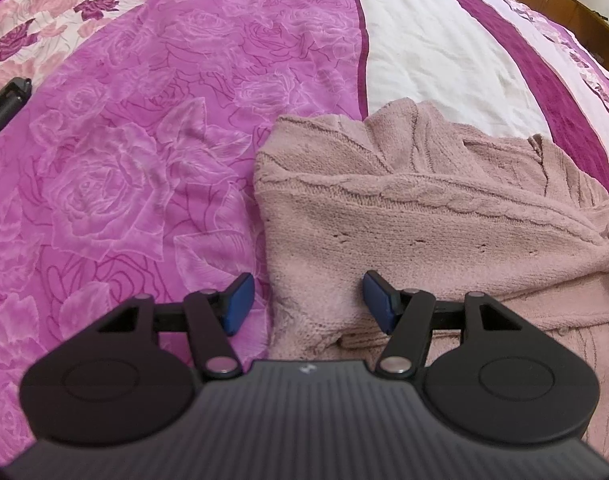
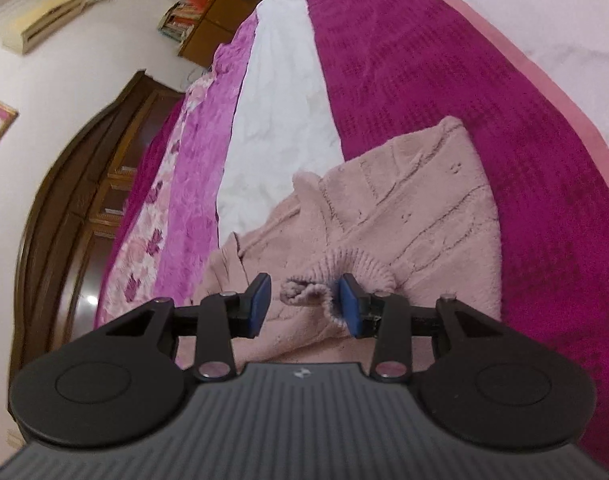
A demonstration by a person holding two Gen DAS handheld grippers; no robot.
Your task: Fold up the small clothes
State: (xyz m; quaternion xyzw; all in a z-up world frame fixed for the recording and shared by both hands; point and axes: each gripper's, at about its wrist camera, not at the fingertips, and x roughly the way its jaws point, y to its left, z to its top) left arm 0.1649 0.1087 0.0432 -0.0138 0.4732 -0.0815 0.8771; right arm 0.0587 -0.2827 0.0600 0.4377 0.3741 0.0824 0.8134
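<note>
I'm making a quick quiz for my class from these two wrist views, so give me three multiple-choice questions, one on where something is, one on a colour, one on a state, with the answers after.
1. Where does the dusty-pink cable-knit sweater lie?
A. on the patterned bedspread
B. on a wooden floor
C. in a basket

2. What colour are the pads on the right gripper?
A. red
B. blue
C. yellow

3. How do the jaws of the left gripper stand?
A. clamped tight on a sock
B. apart, with the sweater's edge between them
C. shut with nothing between

Answers:
1 A: the knit spreads over the pink, white and magenta stripes of the bedspread.
2 B: both pads show blue against the black fingers.
3 B: a clear gap shows at each pad, and the knit's edge lies between, ungripped.
</note>
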